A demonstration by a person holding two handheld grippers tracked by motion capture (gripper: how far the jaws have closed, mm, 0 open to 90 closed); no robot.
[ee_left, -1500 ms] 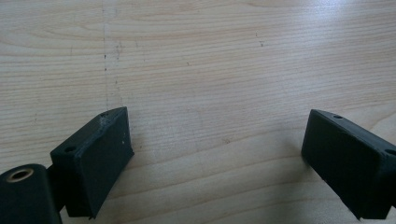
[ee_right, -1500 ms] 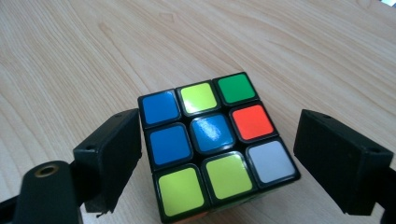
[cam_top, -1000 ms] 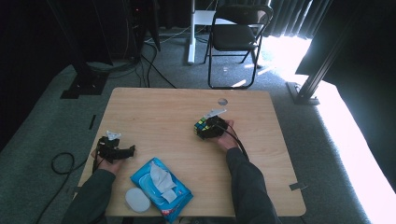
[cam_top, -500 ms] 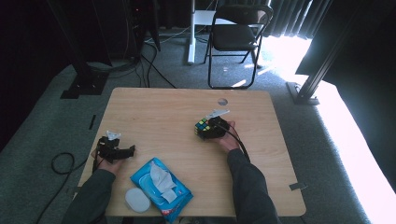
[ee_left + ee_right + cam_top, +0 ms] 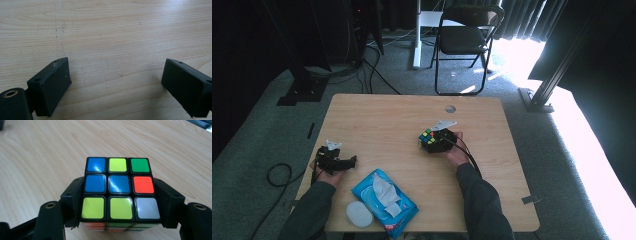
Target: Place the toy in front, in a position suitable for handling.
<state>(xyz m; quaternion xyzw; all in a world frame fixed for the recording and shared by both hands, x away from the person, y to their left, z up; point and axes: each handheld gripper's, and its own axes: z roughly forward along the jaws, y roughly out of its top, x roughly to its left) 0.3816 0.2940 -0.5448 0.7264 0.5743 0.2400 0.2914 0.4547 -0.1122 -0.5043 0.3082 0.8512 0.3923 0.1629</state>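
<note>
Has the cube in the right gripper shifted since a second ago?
No. The cube sits as far below the table's round hole as before, clamped in the right gripper.

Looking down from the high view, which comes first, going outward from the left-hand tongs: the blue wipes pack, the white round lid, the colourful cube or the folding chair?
1. Blue wipes pack, just right of the left tongs.
2. White round lid, at the near edge.
3. Colourful cube, mid-table, in the right tongs.
4. Folding chair, beyond the table.
</note>
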